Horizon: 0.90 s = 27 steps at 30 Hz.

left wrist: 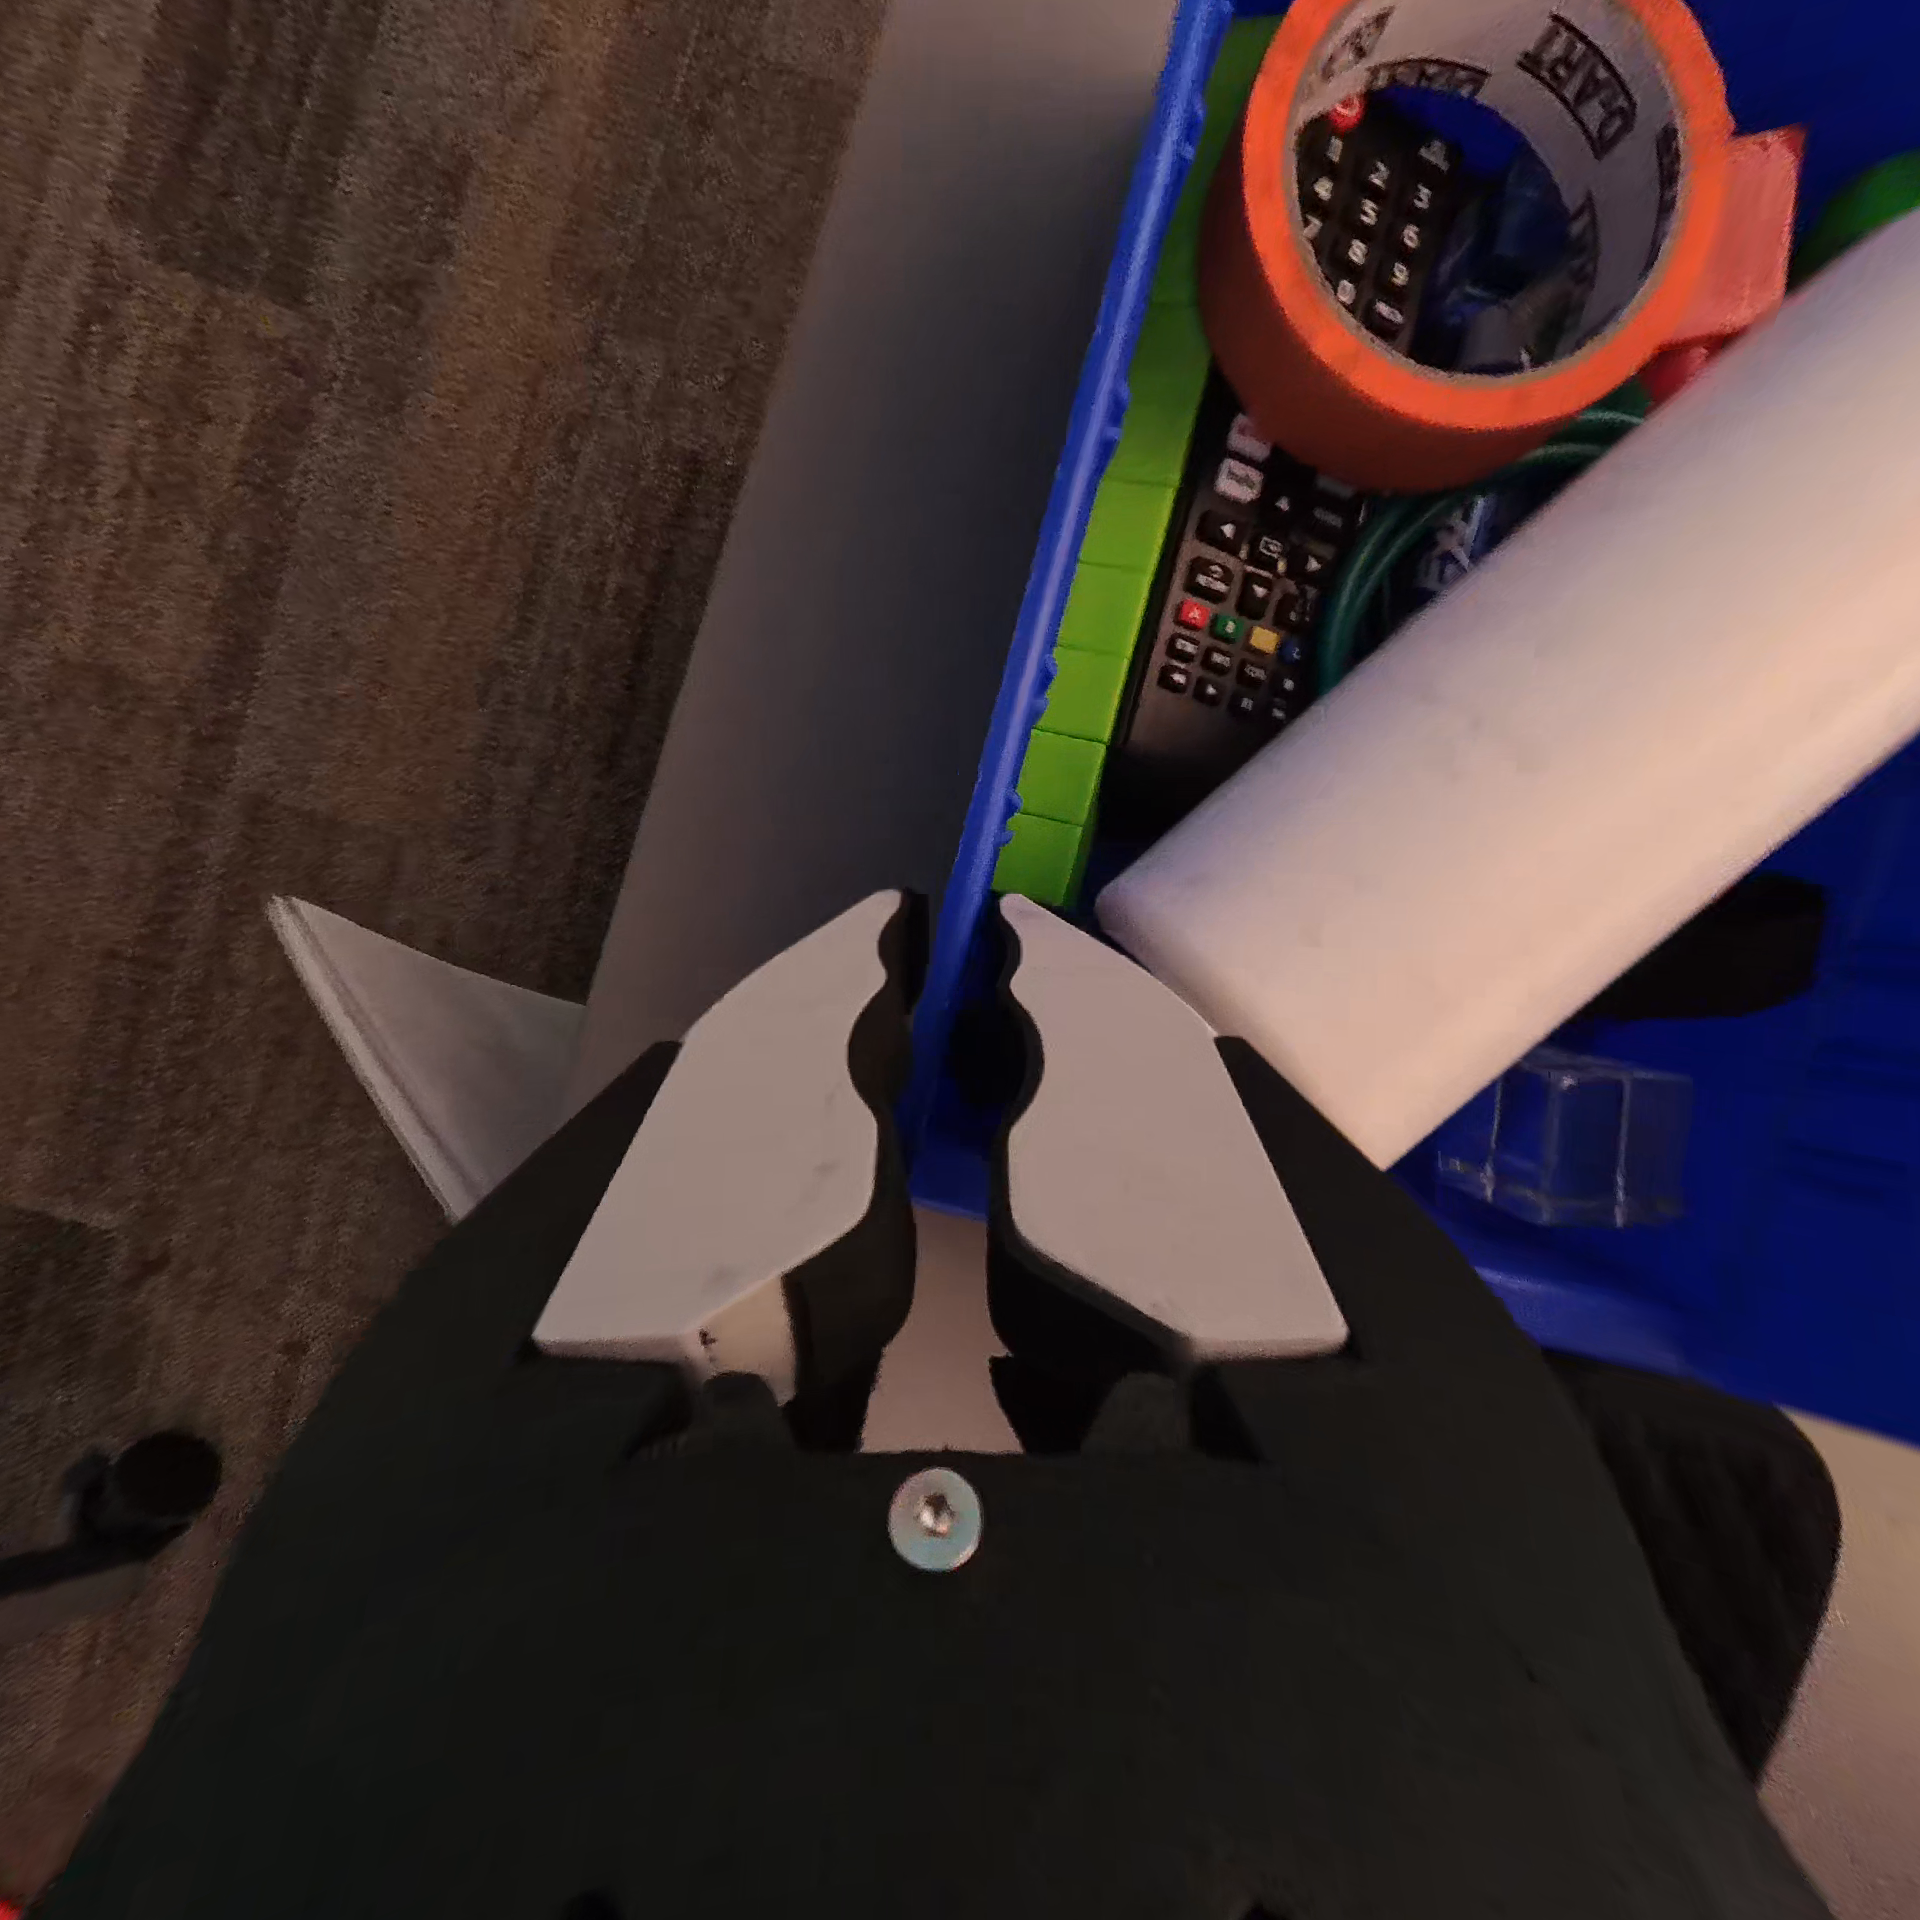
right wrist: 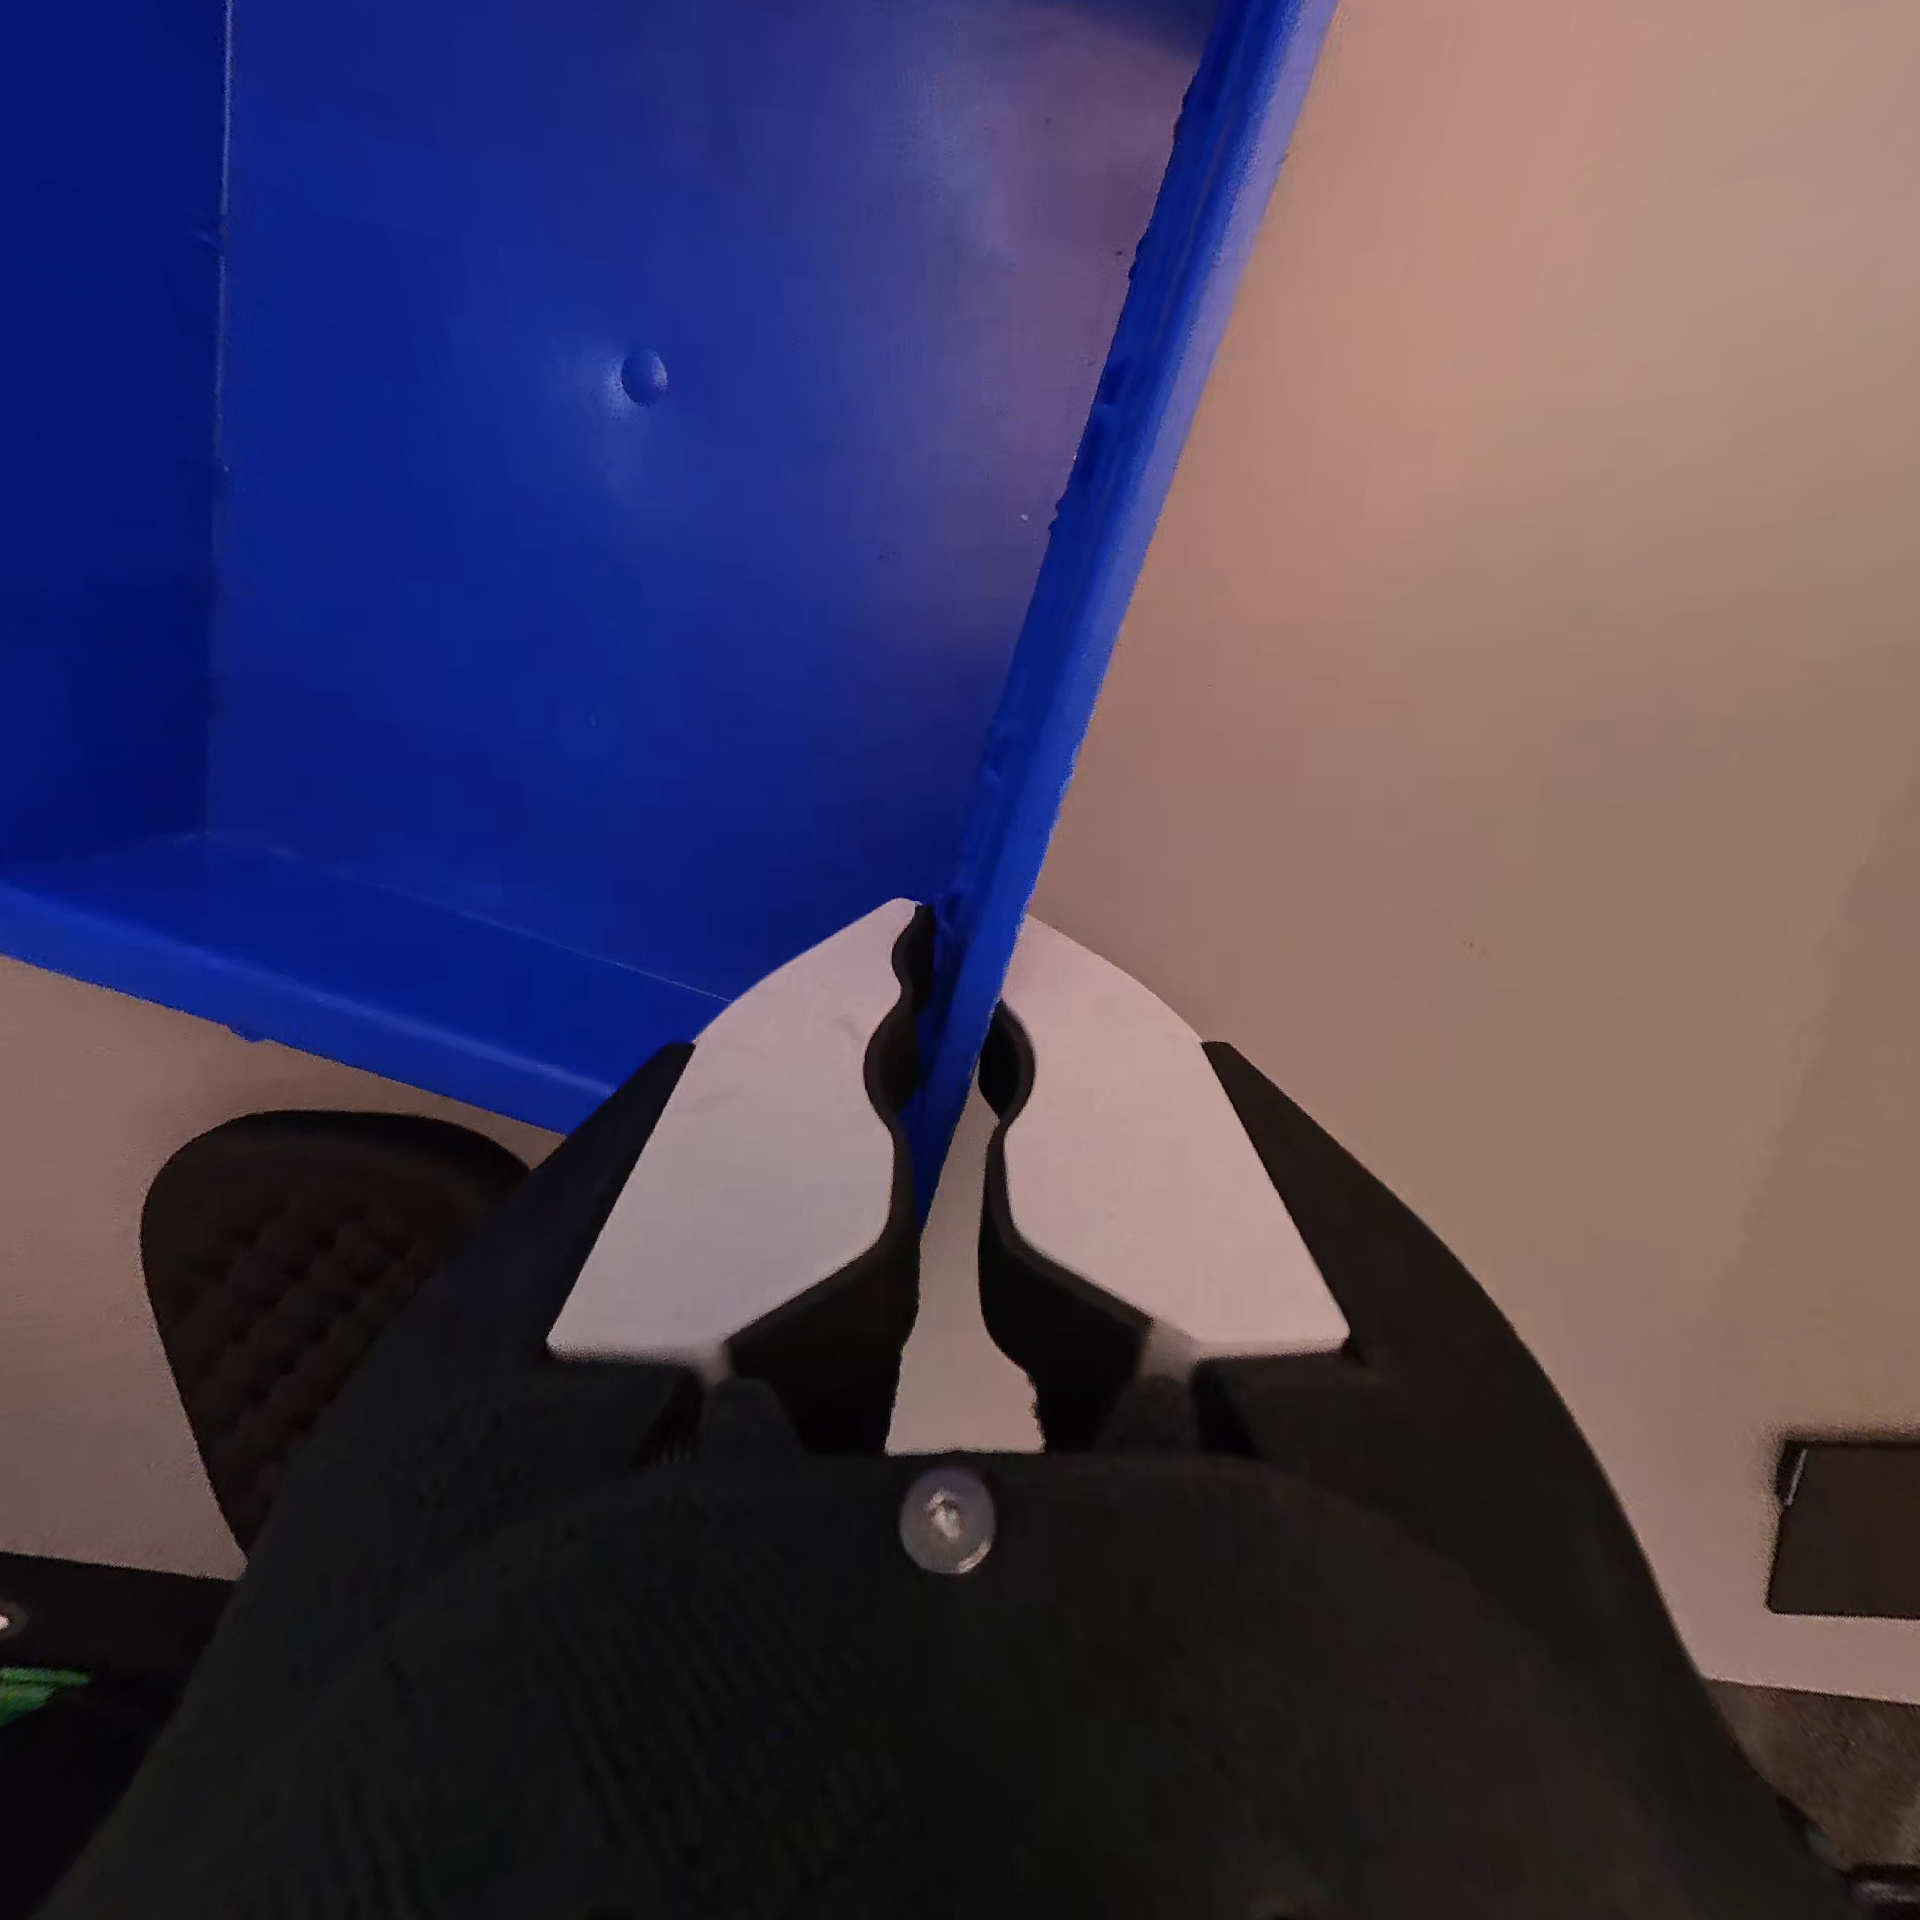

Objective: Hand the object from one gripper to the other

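Observation:
A blue plastic bin (left wrist: 1101, 436) stands on a pale table. My left gripper (left wrist: 961, 914) is shut on the bin's left wall, with the blue rim running up between the fingers. Inside this end lie an orange tape roll (left wrist: 1309, 353), a black remote control (left wrist: 1236, 613), a strip of green blocks (left wrist: 1112, 603), a green cable (left wrist: 1361, 582), a white tube (left wrist: 1538, 727) and a clear plastic box (left wrist: 1558, 1143). My right gripper (right wrist: 961, 920) is shut on the bin's right wall (right wrist: 1122, 416); the bin floor (right wrist: 582, 520) there is bare.
The pale table (left wrist: 831, 623) ends at the left over brown carpet (left wrist: 312, 520). In the right wrist view the table (right wrist: 1507, 727) stretches to the right of the bin. A black mesh seat (right wrist: 291, 1278) sits below the table edge, and a dark flat rectangle (right wrist: 1849, 1527) lies at the right. About 95 cm separates my left fingertips from my right.

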{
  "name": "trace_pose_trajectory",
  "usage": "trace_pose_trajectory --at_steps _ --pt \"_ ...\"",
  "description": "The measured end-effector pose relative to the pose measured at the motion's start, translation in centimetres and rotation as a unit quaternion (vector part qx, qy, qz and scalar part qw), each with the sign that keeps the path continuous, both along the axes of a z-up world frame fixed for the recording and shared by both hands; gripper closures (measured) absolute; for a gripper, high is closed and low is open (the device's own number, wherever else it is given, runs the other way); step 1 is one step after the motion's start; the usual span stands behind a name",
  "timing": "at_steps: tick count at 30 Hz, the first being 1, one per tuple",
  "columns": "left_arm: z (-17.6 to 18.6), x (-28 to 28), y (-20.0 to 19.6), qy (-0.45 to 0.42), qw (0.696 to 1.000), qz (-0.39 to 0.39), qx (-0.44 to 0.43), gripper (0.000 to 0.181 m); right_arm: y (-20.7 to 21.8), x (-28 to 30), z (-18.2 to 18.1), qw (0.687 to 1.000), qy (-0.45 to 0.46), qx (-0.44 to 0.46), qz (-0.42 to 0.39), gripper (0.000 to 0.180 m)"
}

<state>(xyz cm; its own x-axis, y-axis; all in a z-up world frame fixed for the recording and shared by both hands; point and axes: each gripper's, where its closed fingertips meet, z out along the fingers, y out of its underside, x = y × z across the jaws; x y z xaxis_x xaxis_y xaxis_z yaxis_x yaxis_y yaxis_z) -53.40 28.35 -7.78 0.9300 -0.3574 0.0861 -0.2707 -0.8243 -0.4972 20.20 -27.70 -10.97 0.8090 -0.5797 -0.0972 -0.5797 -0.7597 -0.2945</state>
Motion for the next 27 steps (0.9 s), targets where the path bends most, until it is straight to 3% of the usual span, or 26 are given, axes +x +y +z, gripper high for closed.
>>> trace_pose_trajectory --at_steps 3,10,15,27 --pt "-0.1 1.3 -1.1 -0.01 0.999 -0.047 -0.02 0.175 0.8 -1.0 0.0 0.999 0.004 -0.013 0.03 0.171" --pt "-0.2 4.9 -3.3 0.07 0.983 -0.168 -0.026 0.174 3.6 -4.2 0.0 0.994 0.027 -0.04 0.093 0.172" --pt "-0.3 7.0 -3.8 0.095 0.972 -0.215 -0.018 0.172 4.2 -4.3 0.0 0.995 0.026 -0.06 0.072 0.174" --pt "-0.3 8.5 -4.2 0.073 0.962 -0.264 -0.008 0.173 3.1 -2.9 -0.1 0.998 0.066 -0.007 0.006 0.171"
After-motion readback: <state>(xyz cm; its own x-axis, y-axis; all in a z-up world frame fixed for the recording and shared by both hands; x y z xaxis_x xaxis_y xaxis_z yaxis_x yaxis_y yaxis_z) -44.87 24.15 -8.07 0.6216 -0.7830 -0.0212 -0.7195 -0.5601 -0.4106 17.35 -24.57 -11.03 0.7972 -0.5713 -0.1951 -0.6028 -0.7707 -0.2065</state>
